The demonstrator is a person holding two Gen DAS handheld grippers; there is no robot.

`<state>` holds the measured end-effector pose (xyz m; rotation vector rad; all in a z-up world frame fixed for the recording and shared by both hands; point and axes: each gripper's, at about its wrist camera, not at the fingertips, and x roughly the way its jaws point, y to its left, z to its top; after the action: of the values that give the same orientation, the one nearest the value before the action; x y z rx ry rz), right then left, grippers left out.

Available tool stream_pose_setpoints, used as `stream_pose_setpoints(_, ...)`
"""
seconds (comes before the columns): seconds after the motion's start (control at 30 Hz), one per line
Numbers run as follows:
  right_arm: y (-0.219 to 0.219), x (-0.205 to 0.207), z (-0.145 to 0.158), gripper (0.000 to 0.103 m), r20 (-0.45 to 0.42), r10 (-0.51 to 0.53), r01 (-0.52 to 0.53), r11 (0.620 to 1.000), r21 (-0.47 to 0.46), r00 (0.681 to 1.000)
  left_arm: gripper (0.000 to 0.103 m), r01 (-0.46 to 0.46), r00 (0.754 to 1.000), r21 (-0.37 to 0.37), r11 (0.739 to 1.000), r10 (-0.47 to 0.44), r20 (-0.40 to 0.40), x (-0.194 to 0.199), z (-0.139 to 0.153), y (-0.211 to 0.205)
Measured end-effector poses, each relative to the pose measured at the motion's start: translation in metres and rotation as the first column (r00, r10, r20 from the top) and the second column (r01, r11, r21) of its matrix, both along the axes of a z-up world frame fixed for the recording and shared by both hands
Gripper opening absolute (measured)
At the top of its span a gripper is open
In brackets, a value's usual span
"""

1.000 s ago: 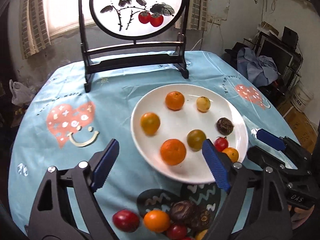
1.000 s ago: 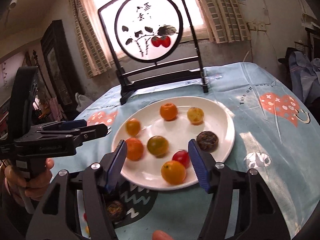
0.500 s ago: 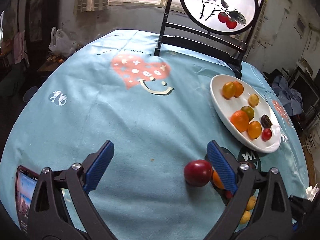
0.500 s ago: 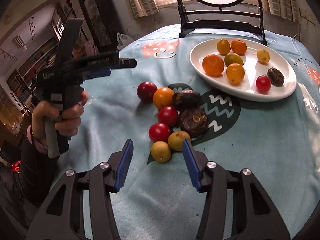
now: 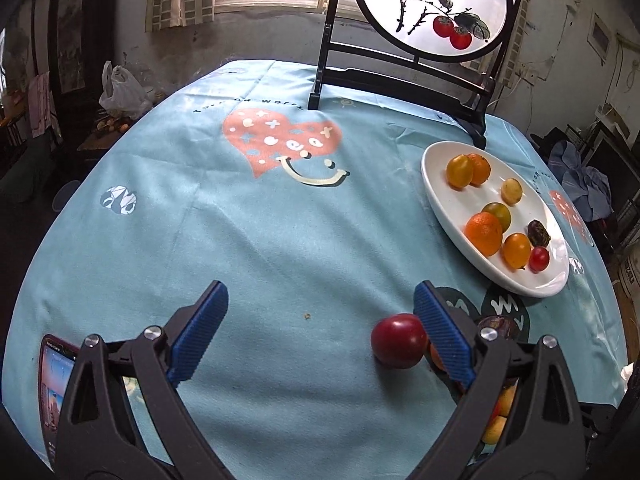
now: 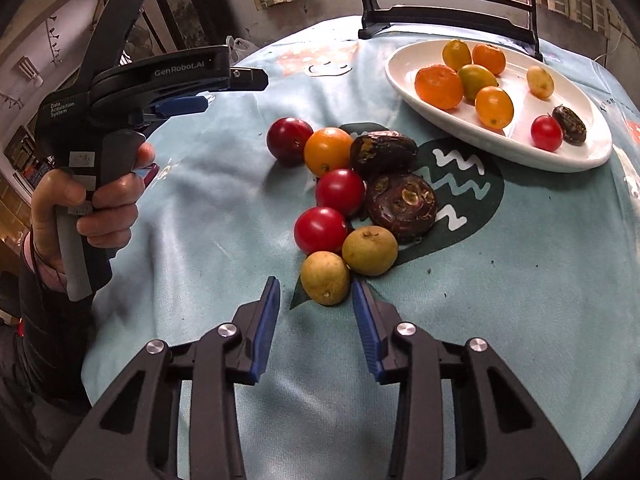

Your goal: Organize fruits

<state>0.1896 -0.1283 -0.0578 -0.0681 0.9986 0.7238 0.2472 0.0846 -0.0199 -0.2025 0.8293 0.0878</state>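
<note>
A pile of loose fruit lies on the blue cloth: a dark red plum (image 6: 289,141), an orange fruit (image 6: 328,151), two red tomatoes (image 6: 340,192), two brown passion fruits (image 6: 402,204) and two yellow-green fruits (image 6: 325,277). A white plate (image 6: 576,160) at the right holds several oranges, a tomato and a dark fruit. My right gripper (image 6: 316,322) is open, its tips just short of the nearest yellow-green fruit. My left gripper (image 5: 320,332) is open and empty; the plum (image 5: 398,340) sits by its right finger. The left gripper also shows in the right wrist view (image 6: 192,106).
A black-framed round painted screen (image 5: 430,4) stands at the table's back, behind the plate (image 5: 440,200). A phone (image 5: 56,384) lies at the near left table edge. Room clutter surrounds the round table.
Both grippers pulled back from over the plate to the near side of the table. The right gripper has dropped closer to the loose fruit pile and narrowed.
</note>
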Motion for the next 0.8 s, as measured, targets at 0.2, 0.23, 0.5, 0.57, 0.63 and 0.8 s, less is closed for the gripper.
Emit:
stream_pose_setpoints(0.2,0.0022,0.0013,-0.0006,0.038,0.009,-0.002,0.002,1.000,-0.003,1.000,0.096,-0.002,1.000,-0.007,1.000,0.002,0.002,-0.0004,0.0007,0.0001)
stream_pose_setpoints(0.23,0.0020,0.0015,-0.0006,0.038,0.009,-0.003,0.003,1.000,-0.004,1.000,0.096,-0.001,1.000,-0.006,1.000,0.001,0.002,-0.0005,0.0007,0.0003)
stream_pose_setpoints(0.5,0.0040,0.0009,-0.0011,0.036,0.017,-0.004,0.005,1.000,-0.013,1.000,0.096,0.003,1.000,-0.002,1.000,-0.003,-0.004,-0.0010,-0.0001,0.0000)
stream_pose_setpoints(0.57,0.0045,0.0009,-0.0011,0.035,0.021,-0.005,0.005,1.000,-0.017,1.000,0.096,0.003,1.000,0.001,1.000,-0.003,-0.004,-0.0011,-0.0003,-0.0005)
stream_pose_setpoints(0.63,0.0053,0.0004,-0.0011,0.031,0.032,-0.008,0.009,1.000,-0.029,0.999,0.096,0.004,1.000,0.005,1.000,-0.004,-0.004,-0.0010,-0.0005,-0.0011)
stream_pose_setpoints(0.8,0.0041,-0.0004,-0.0009,0.027,0.037,-0.010,0.011,0.999,-0.033,0.999,0.096,0.008,1.000,0.012,1.000,-0.008,-0.011,-0.0003,-0.0024,-0.0026)
